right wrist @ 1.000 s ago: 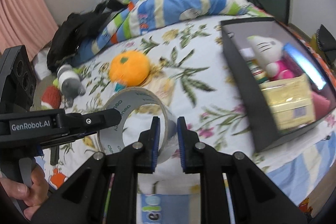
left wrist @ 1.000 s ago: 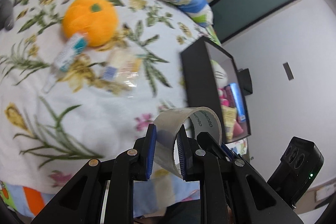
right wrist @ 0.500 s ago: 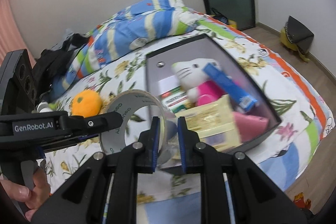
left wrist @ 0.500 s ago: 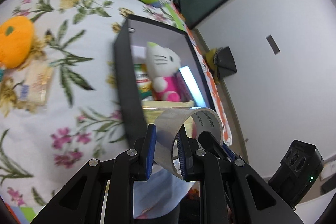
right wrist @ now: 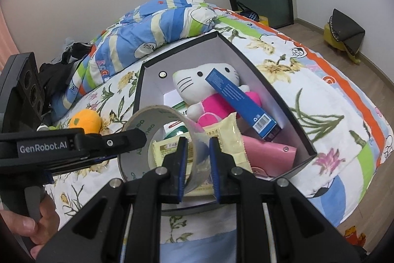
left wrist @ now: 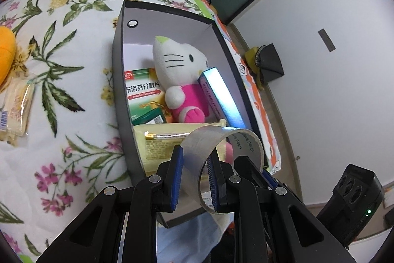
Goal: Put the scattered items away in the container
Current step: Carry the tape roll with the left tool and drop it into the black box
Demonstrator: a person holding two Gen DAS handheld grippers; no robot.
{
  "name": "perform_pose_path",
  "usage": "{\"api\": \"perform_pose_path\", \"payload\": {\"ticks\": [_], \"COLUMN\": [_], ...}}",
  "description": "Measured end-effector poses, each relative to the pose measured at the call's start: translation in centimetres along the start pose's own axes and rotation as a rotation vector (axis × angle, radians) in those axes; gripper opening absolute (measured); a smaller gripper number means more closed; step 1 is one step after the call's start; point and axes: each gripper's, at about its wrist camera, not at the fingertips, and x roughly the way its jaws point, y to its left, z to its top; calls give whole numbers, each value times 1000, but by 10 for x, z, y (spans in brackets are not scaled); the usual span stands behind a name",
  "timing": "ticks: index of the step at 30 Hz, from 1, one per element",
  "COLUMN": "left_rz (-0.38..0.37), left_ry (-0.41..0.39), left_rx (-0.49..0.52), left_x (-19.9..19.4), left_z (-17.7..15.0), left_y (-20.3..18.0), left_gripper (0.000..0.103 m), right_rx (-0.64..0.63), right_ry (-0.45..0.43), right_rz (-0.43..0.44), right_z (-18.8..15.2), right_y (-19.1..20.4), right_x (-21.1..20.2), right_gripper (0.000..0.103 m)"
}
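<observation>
Both grippers hold one roll of clear tape (left wrist: 221,152), also in the right wrist view (right wrist: 157,139), above the near end of the black box (left wrist: 118,61) on the bed. My left gripper (left wrist: 194,176) is shut on one side of its band. My right gripper (right wrist: 197,159) is shut on the other side. The box (right wrist: 283,100) holds a Hello Kitty plush (left wrist: 177,65), a blue carton (right wrist: 238,102), a green medicine box (left wrist: 140,90), a yellow packet (right wrist: 221,134) and a pink pouch (right wrist: 268,154).
An orange plush (right wrist: 85,121) and a clear snack packet (left wrist: 17,105) lie on the floral sheet left of the box. A striped quilt (right wrist: 152,28) is bunched at the back. The bed's edge drops to the floor on the right.
Both grippers have carried the tape roll from over the sheet near the orange plush rightward to above the box. The grip on the roll is unchanged.
</observation>
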Motion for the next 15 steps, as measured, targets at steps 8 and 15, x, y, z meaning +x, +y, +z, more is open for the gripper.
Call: {"api": "perform_pose_path", "payload": {"ticks": [8,15], "left_rz": [64,-6], "left_ry": [22,-8], "left_rx": [-31,-92], "left_x": [-4,-28], "left_z": [2,-5], "left_y": [10,24], "left_gripper": [57,78], "right_rx": [-10,22], "right_ry": [-70,-112], "right_rz": [-22,-12], "right_z": [-7,-5], "right_y": [10,12], "right_x": [-8,-25], "right_gripper": [84,86]}}
